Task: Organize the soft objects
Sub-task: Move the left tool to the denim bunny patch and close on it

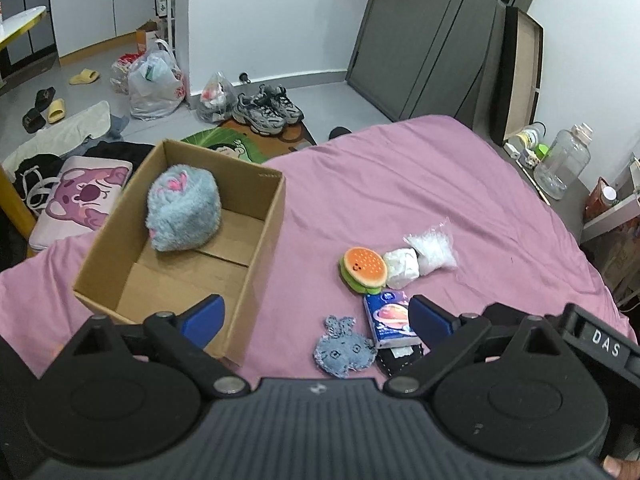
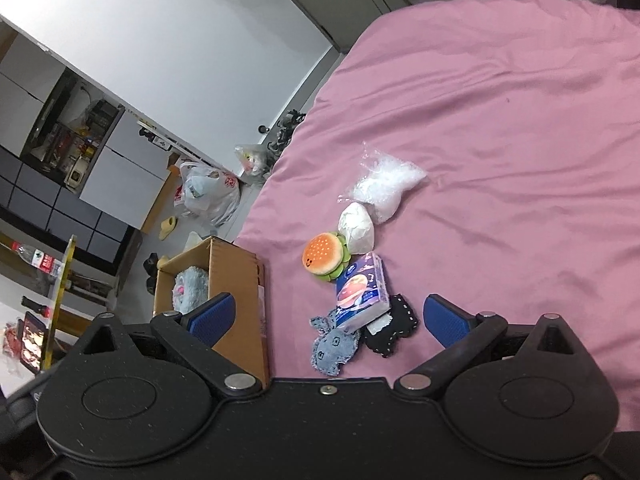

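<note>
An open cardboard box (image 1: 256, 236) stands on the pink bed (image 1: 460, 184) and holds a fluffy blue plush (image 1: 184, 212). Right of it lie a burger plush (image 1: 363, 269), a white bundle (image 1: 401, 267), a clear bag of white stuffing (image 1: 431, 247), a blue tissue pack (image 1: 390, 320), a denim whale (image 1: 344, 350) and a black pouch (image 1: 400, 358). My left gripper (image 1: 316, 320) is open and empty above the whale. My right gripper (image 2: 328, 316) is open and empty over the same pile: whale (image 2: 330, 346), tissue pack (image 2: 362, 292), black pouch (image 2: 394, 330), burger (image 2: 324, 256), box (image 2: 236, 276).
The floor beyond the bed holds sneakers (image 1: 266, 110), plastic bags (image 1: 154, 80), slippers (image 1: 56, 110) and a pink cushion (image 1: 80, 200). A side table with a clear jug (image 1: 562, 162) stands at the bed's right edge. Grey wardrobe panels (image 1: 420, 36) lean on the wall.
</note>
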### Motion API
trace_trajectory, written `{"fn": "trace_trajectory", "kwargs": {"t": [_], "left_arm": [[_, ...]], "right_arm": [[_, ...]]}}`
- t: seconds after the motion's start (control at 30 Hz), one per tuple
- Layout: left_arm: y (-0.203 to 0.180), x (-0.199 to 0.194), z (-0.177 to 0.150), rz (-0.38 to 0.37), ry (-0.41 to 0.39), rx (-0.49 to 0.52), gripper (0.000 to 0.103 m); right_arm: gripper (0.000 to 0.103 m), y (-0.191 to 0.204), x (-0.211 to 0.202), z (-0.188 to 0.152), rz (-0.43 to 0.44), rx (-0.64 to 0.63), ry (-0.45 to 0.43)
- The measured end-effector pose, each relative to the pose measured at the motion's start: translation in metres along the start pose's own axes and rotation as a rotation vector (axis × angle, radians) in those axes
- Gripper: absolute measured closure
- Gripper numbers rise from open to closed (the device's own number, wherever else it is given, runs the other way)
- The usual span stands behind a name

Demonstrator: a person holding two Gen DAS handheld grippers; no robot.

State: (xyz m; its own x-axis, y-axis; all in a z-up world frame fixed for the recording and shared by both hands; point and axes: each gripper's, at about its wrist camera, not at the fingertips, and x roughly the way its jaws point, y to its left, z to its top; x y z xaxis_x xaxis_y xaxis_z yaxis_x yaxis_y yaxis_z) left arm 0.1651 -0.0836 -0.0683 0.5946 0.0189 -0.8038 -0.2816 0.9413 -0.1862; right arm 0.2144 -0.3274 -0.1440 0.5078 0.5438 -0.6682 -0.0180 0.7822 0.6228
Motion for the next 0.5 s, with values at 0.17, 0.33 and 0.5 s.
{"fn": "trace_trajectory", "kwargs": {"t": [0.17, 0.33, 0.5], "left_arm": [[-0.006, 0.017, -0.008, 0.014, 0.021, 0.005, 0.008], [-0.012, 0.035, -0.016, 0.024, 0.037, 0.028, 0.013], [-0.014, 0.056, -0.022, 0.037, 0.068, 0.007, 0.016]], "right_arm": [[0.003, -0.003, 0.012, 0.005, 0.016, 0.015, 0.025], [0.007, -0.008, 0.021, 0.006, 0.032, 0.030, 0.051], [0.010, -0.013, 0.031, 0.012, 0.026, 0.035, 0.079]]}}
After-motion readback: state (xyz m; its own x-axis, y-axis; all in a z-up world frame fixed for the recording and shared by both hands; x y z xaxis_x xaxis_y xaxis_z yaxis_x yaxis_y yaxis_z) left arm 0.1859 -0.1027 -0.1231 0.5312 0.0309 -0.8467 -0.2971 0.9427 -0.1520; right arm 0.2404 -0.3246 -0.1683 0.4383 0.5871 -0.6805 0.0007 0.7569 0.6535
